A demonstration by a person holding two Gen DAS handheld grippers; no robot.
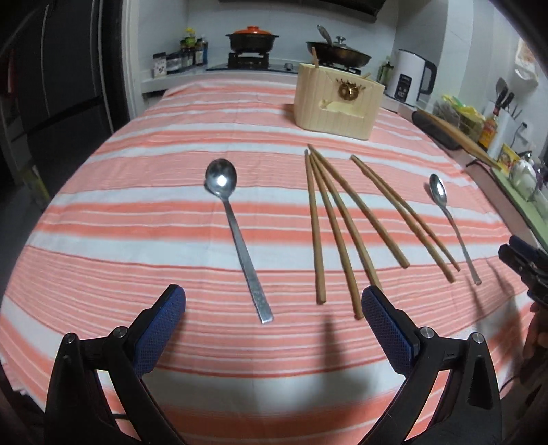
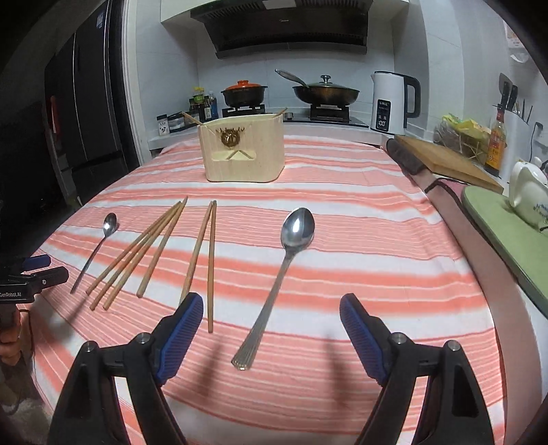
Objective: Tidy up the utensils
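Only right wrist view: range hood [image 2: 287, 30].

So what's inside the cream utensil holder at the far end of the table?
Two wooden stick ends poke above the rim of the utensil holder, one at each top corner, probably chopsticks. Its solid walls hide their lower parts and anything else inside.
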